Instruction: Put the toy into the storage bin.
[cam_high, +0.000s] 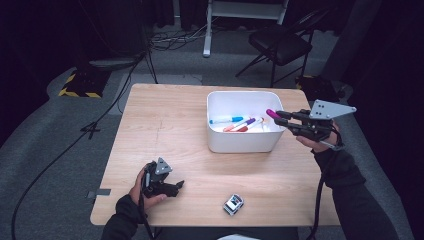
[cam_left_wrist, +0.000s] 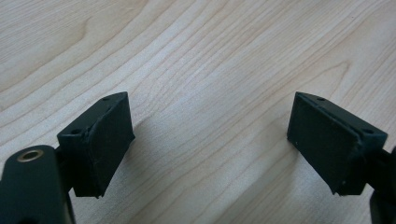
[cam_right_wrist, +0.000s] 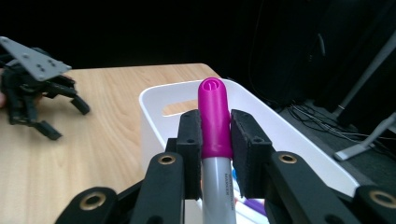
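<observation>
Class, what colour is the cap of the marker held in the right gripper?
Magenta pink. The cap shows best in the right gripper view, clamped between the jaws.

High view sat above the person's side, facing fwd and down on the whole counter (cam_high: 190, 150). Left tool view looked close along its jaws at bare woodgrain. Right tool view faced level across the white bin (cam_right_wrist: 261, 116) w/ the left tool (cam_right_wrist: 51, 109) farther off; bin (cam_high: 245, 142) and left tool (cam_high: 172, 187) were shared w/ high view.
</observation>
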